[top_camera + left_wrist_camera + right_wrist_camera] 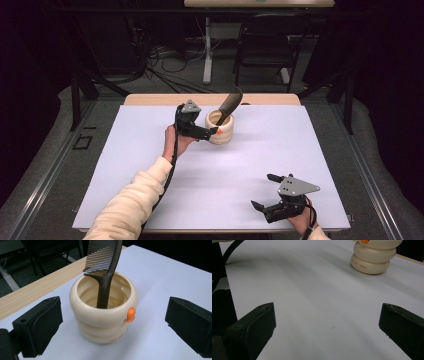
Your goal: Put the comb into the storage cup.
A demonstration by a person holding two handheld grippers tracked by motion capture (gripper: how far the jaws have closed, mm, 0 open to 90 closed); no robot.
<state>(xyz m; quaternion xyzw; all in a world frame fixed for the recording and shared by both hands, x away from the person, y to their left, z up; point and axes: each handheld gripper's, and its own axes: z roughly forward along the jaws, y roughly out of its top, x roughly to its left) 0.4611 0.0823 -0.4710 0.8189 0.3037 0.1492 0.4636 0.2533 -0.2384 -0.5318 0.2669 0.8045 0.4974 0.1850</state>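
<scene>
A cream ribbed cup (223,134) with a small orange knob stands on the white mat, at the far middle of the table. A dark brown comb (230,103) stands in it, handle down, teeth leaning up and to the right. My left gripper (210,128) sits just left of the cup, open; in the left gripper view its jaws stand wide on either side of the cup (105,325) and the comb (105,262), touching neither. My right gripper (262,190) rests open near the front right of the mat, nothing between its jaws; the cup (372,257) lies far ahead of it.
The white mat (150,165) covers most of the wooden table, whose bare strip (150,99) runs along the far edge. Beyond the table stand a black chair (265,40), a white table leg (207,50) and loose cables on the floor.
</scene>
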